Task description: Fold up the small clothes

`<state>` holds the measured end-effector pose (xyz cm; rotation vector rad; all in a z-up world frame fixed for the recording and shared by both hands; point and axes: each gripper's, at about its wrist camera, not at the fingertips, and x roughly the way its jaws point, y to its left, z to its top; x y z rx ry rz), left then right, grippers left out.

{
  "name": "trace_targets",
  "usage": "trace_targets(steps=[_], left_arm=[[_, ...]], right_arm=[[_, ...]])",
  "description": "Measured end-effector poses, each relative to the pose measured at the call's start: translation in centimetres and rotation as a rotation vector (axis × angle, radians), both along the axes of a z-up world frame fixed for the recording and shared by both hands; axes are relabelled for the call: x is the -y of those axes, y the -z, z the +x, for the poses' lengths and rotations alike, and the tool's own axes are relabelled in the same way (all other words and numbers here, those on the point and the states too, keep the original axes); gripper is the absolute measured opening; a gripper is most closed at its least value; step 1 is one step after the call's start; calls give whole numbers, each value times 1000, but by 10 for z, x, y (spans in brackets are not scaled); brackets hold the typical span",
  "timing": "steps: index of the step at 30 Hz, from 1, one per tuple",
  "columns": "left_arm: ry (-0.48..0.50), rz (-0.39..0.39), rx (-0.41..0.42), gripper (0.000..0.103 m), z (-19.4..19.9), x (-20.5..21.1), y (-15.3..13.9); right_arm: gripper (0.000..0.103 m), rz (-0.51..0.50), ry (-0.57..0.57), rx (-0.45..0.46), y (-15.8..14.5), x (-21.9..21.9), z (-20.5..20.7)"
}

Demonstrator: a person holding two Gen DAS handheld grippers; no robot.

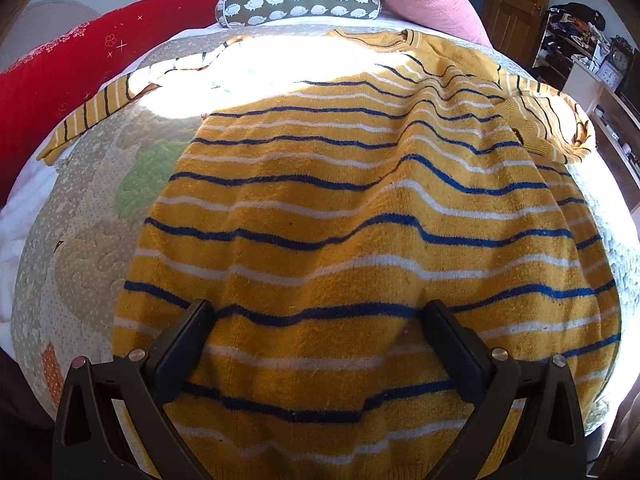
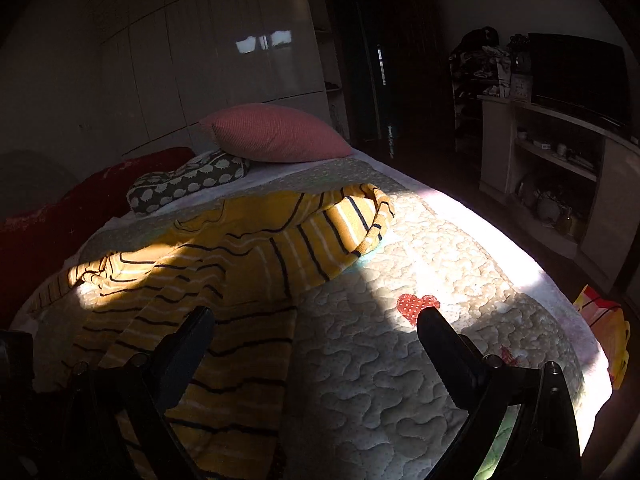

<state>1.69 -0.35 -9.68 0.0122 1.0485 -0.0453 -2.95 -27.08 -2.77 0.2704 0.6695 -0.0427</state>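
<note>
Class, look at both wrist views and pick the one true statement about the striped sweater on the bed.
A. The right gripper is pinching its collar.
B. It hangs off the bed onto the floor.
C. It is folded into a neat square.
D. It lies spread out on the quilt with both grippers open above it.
D: the yellow striped sweater lies spread out on the quilt, and both the left gripper and right gripper show wide-apart fingers holding nothing.

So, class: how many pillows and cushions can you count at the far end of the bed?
3. A pink pillow lies farthest back, a hedgehog-print cushion sits just in front of it, partly beneath it, and a red cushion lies along the left side. Others may be hidden outside both views.
</note>
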Motion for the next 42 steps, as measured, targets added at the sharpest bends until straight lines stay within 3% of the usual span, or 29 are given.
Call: trace_targets(steps=[3,11,42], left_arm=[[-2,-31,14,103,-14,-6,-11],[-28,-57,7,103,-29,-21,-9],[-45,-55,-12,103,-27,-20,7]], right_arm=[[102,84,-97,-115,21,-27,8],[99,-115,-147,-246,66,-81,11],[102,-206,-112,-143,80,-93,1]])
